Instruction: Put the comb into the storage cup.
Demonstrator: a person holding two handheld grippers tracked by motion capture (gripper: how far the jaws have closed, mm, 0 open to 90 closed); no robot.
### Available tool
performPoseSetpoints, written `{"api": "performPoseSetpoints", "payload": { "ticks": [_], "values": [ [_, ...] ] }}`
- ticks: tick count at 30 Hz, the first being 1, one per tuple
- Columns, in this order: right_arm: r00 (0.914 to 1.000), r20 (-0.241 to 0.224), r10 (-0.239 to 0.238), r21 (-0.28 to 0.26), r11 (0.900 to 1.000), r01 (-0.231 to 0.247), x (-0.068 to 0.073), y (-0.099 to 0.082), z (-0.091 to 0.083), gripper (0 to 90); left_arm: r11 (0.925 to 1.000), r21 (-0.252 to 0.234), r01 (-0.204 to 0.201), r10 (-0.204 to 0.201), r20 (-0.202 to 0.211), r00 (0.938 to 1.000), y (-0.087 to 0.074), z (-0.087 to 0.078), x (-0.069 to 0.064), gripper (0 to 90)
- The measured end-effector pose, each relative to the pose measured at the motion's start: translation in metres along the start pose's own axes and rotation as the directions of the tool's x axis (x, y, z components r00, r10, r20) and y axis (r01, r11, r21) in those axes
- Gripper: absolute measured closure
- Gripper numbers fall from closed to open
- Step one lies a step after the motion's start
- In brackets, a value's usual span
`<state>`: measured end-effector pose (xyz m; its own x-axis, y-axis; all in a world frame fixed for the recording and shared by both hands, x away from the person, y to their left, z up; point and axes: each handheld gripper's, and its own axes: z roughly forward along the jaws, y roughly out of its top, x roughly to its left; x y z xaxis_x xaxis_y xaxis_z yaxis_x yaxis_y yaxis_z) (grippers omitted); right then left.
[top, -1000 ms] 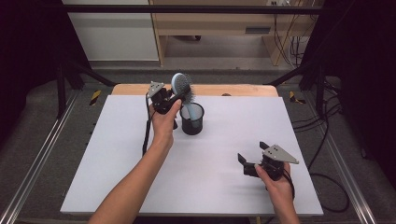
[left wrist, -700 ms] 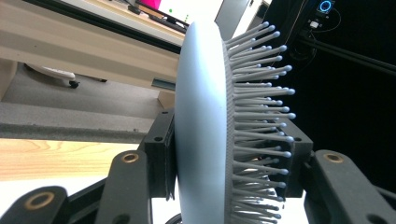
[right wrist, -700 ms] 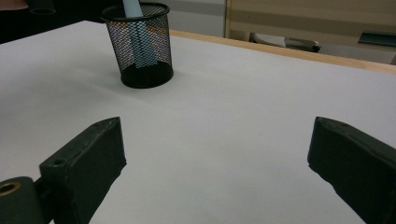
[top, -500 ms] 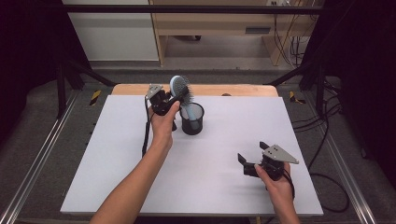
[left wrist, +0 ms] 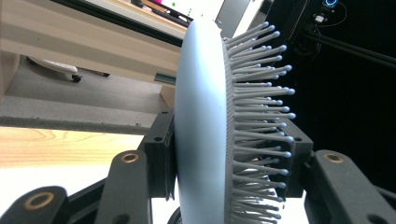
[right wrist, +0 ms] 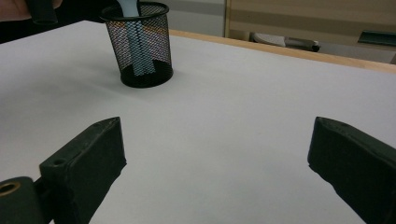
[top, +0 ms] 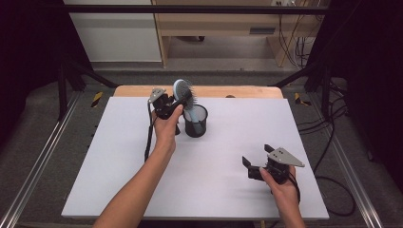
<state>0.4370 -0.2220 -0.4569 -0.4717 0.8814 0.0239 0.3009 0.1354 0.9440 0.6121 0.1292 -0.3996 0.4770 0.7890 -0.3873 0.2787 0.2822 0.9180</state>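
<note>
A pale blue hairbrush (top: 182, 93) stands handle-down in a black mesh cup (top: 196, 122) at the back middle of the white table (top: 114, 156). My left gripper (top: 177, 100) is shut on the brush's head; in the left gripper view the jaws press the smooth back (left wrist: 201, 135) and the bristles (left wrist: 261, 107). The right gripper view shows the brush's handle (right wrist: 135, 46) inside the cup (right wrist: 140, 44). My right gripper (top: 256, 159) rests near the table's front right, open and holding nothing, its jaws pointing toward the cup.
A wooden strip (top: 237, 91) edges the table's far side. Metal rails (top: 43, 156) run along both sides, and cables (top: 332, 142) lie on the floor to the right. A wooden bench (top: 223, 23) stands beyond the table.
None of the things has visibly moved; the left gripper stays shut on the brush at the cup and the right gripper keeps still.
</note>
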Motion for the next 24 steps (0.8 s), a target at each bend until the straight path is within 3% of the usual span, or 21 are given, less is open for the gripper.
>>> {"api": "performPoseSetpoints", "payload": {
  "ticks": [9,24],
  "values": [
    [1.0000,0.003,-0.001,0.000,1.0000,0.001,0.000,0.000,-0.001,4.0,0.9999,-0.007,-0.008,0.008,0.007,0.9999,-0.002,-0.001,0.003,50.1],
    [1.0000,0.002,-0.005,0.008,1.0000,0.005,0.001,-0.001,-0.001,3.9,0.9993,0.013,0.034,-0.034,0.000,0.9994,0.000,-0.008,0.013,49.2]
  ]
}}
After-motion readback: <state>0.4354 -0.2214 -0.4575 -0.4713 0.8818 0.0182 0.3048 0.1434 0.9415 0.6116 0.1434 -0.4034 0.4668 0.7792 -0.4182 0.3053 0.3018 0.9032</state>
